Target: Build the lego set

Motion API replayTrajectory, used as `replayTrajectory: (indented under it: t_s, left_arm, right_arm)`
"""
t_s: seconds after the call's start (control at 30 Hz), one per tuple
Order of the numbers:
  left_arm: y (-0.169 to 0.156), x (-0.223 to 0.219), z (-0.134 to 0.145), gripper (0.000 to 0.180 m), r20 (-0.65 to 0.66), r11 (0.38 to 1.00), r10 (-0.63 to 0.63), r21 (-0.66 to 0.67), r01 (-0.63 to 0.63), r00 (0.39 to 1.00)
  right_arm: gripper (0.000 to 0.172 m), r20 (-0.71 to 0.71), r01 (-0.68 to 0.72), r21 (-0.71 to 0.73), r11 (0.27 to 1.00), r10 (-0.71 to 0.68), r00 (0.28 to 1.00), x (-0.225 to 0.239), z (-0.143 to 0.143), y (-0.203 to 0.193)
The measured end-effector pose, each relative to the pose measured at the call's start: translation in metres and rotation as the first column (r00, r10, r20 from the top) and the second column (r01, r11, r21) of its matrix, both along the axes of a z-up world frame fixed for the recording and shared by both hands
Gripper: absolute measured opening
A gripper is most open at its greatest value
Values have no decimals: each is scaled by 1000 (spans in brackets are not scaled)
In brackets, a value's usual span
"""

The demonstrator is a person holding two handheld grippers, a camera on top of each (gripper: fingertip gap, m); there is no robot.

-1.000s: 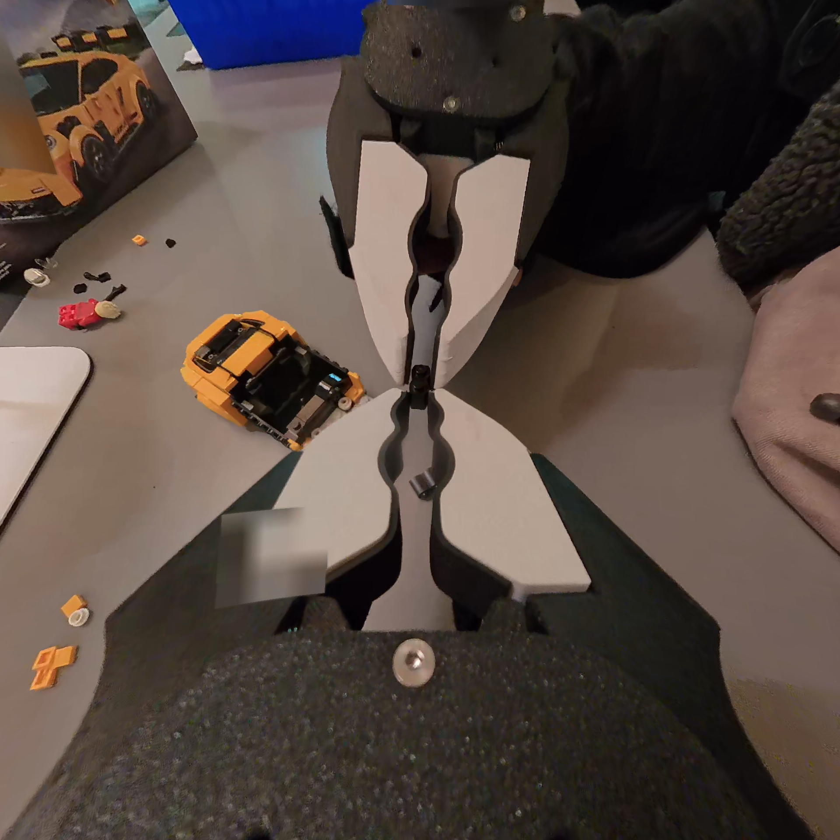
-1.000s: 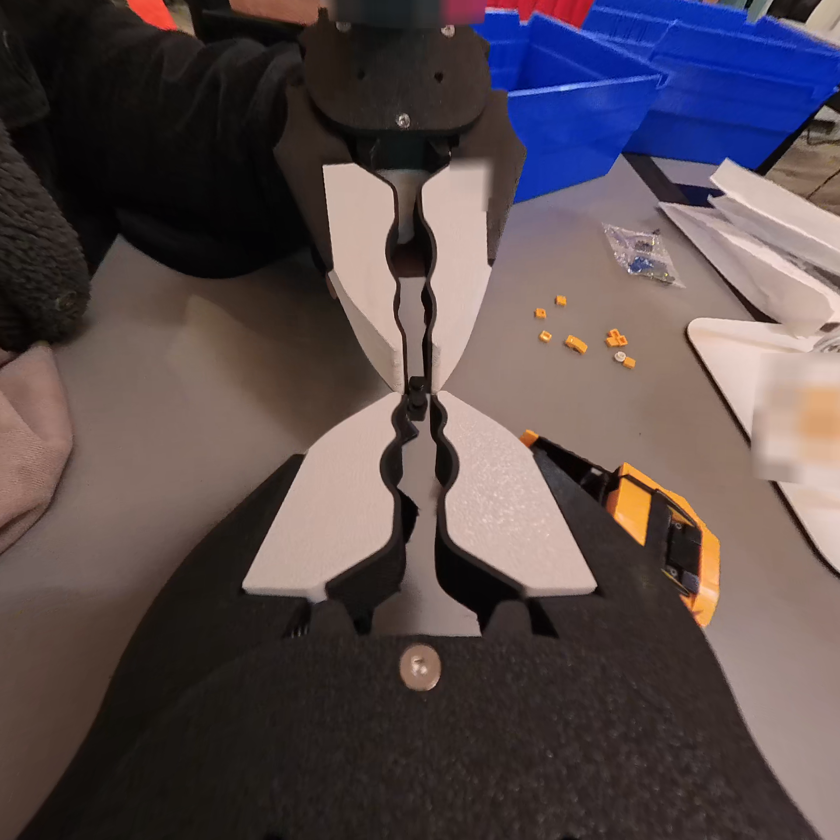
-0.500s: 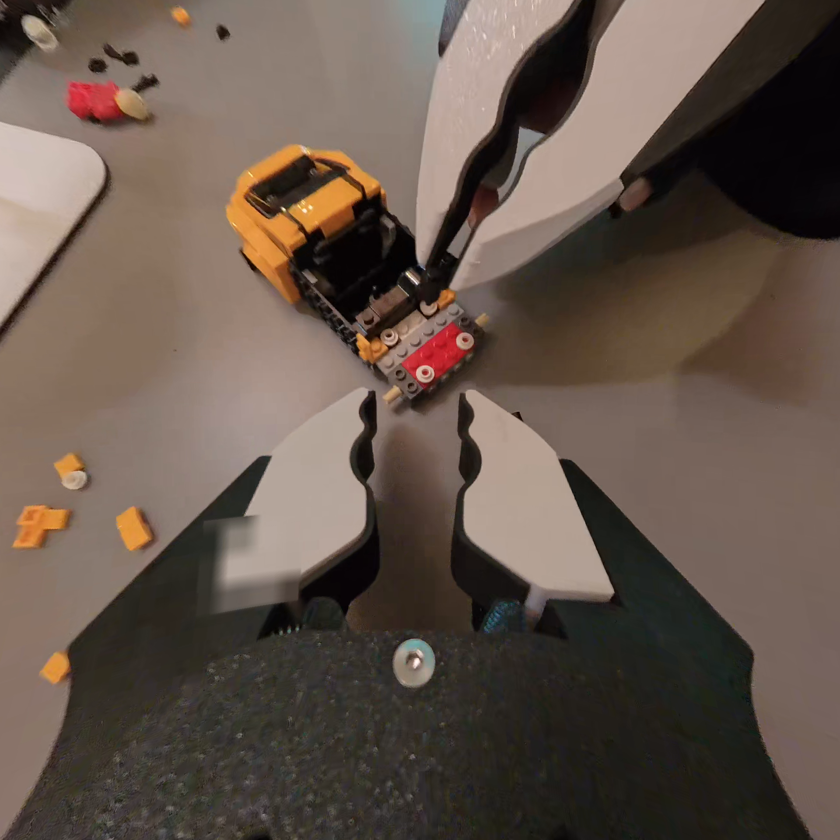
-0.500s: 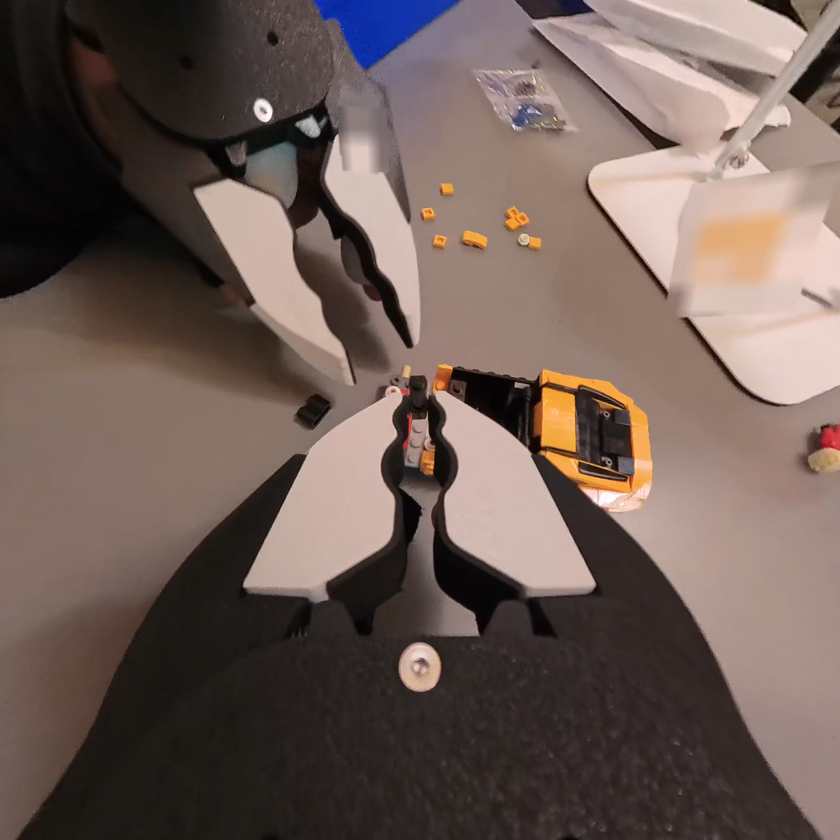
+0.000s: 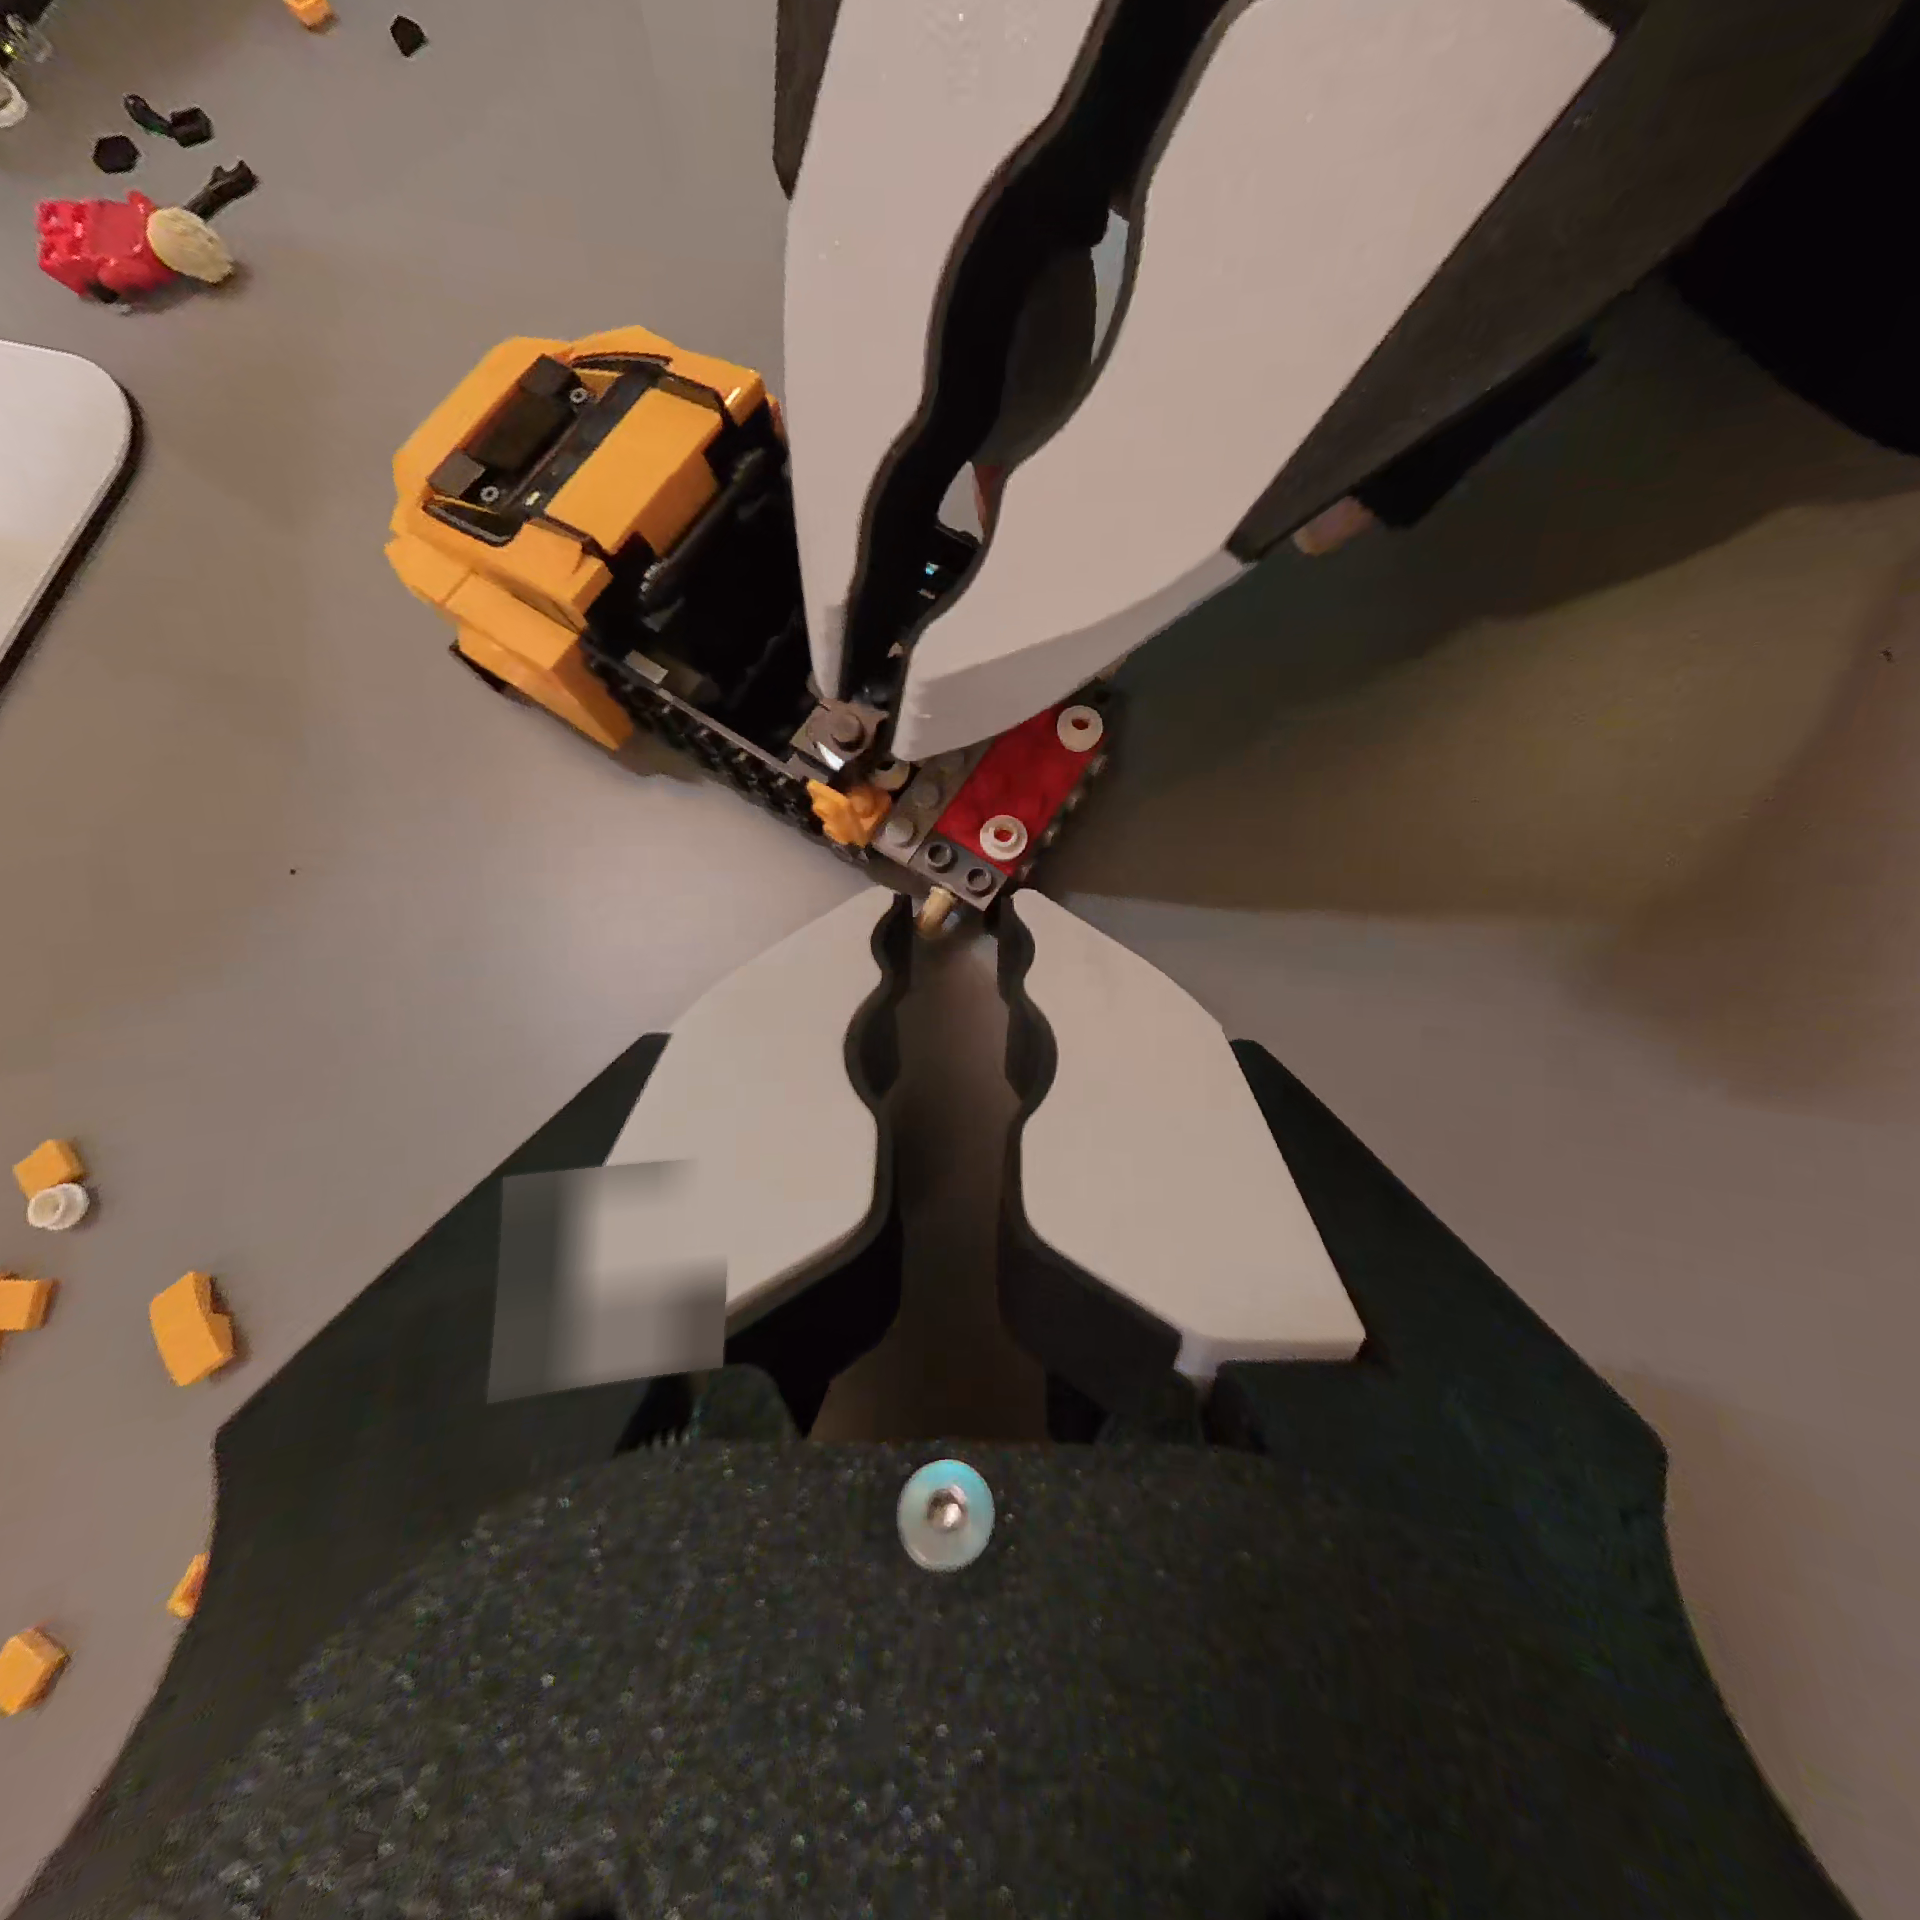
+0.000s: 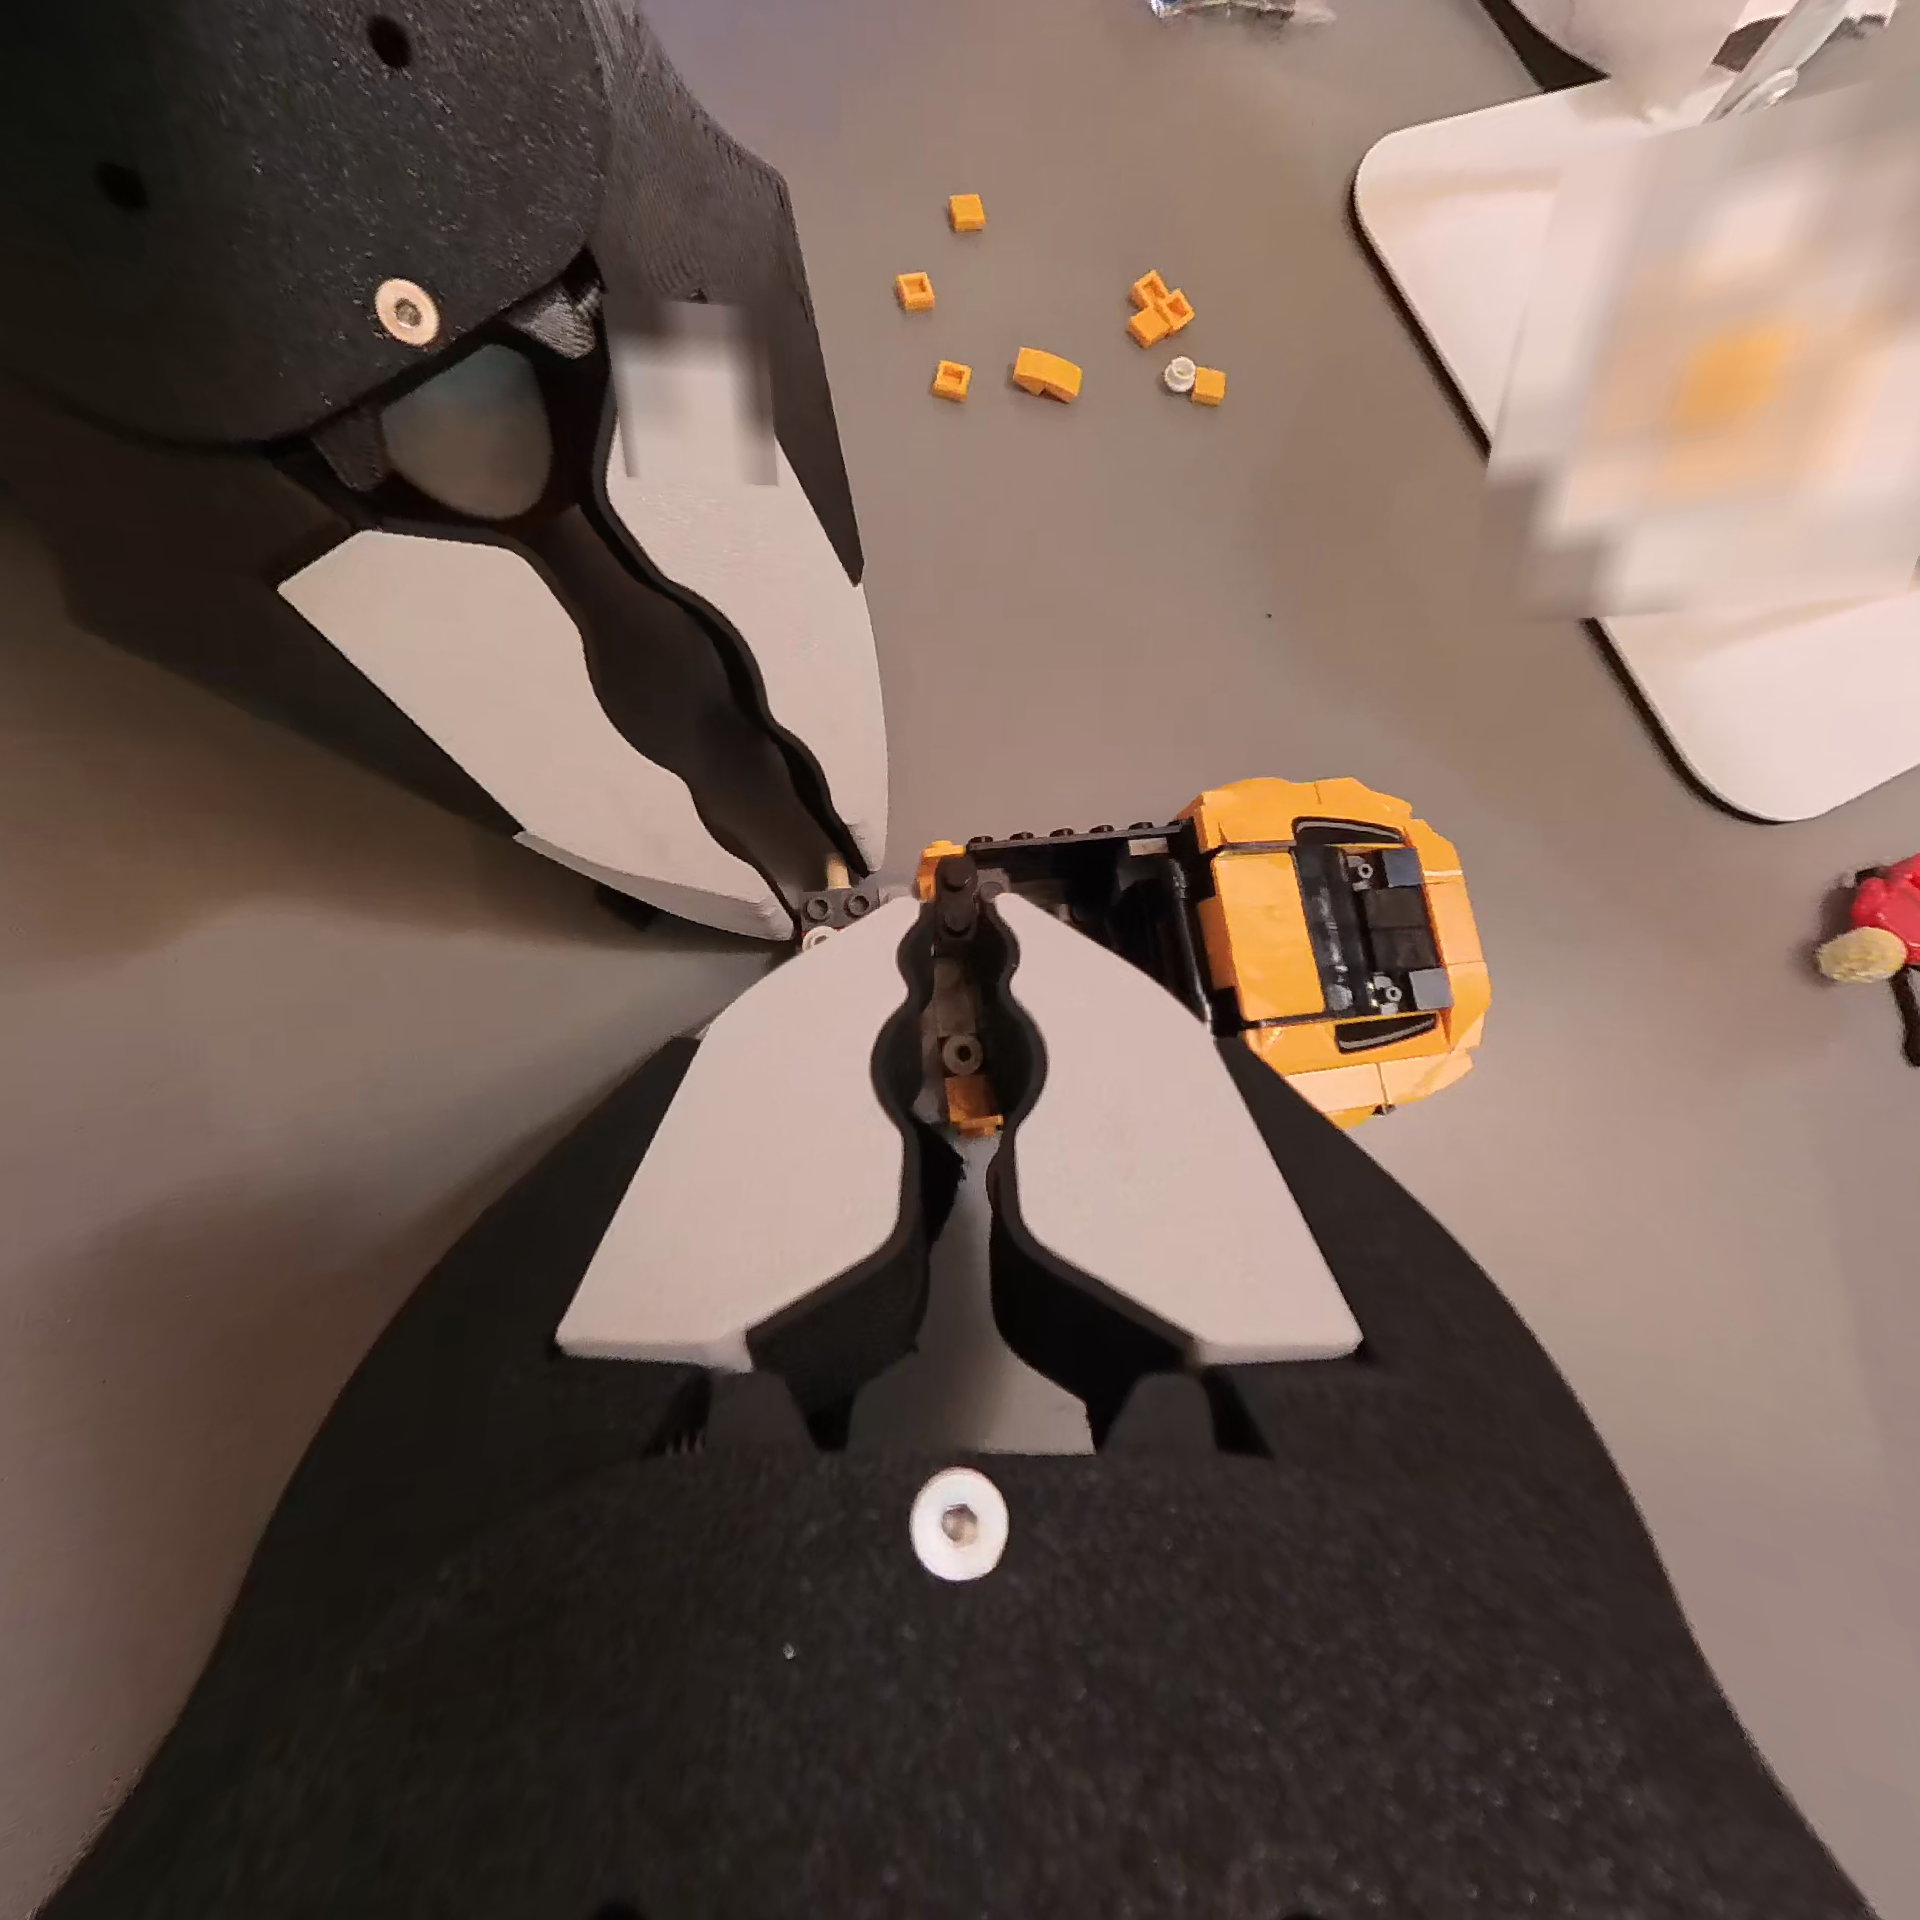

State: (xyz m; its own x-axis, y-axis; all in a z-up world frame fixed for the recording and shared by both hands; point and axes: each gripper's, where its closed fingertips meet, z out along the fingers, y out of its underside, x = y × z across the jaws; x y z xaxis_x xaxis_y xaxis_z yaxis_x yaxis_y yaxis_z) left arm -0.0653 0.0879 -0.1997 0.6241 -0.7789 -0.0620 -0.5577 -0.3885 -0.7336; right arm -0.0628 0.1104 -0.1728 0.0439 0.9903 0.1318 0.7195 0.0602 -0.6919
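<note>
A partly built orange and black brick car (image 5: 561, 499) sits on the grey table (image 5: 364, 935). My left gripper (image 5: 951, 904) is shut on the dark grey front end of the car's chassis (image 5: 956, 868), beside a red plate (image 5: 1023, 779). The right wrist view shows its fingers (image 6: 727, 873) clamping that end. My right gripper (image 6: 956, 904) is shut on a small black brick piece (image 6: 954, 894) and holds it against the car's open middle (image 6: 1340, 935). In the left wrist view the right gripper (image 5: 862, 707) comes down from above with the black piece (image 5: 844, 736) at its tips.
Loose orange pieces (image 5: 187, 1340) lie at the left, also in the right wrist view (image 6: 1044, 369). A red piece (image 5: 94, 244) and black bits (image 5: 156, 125) lie farther off. A white board (image 6: 1714, 675) lies to the right of the car.
A second ago both grippers held the small black piece tip to tip. The left let go, opened, dropped to the car and closed on its front end. The right carried the piece down to the car.
</note>
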Motion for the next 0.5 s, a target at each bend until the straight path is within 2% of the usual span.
replayTrajectory:
  t_s: [0.1,0.5]
  left_arm:
    - [0,0,0,16,9,1000,3,-7,-3,1000]
    - [-2,3,0,14,5,1000,-18,2,18,1000]
  right_arm:
    - [7,4,-32,-15,999,32,999,0,-1,-6]
    - [7,70,-16,44,999,13,997,0,-5,-3]
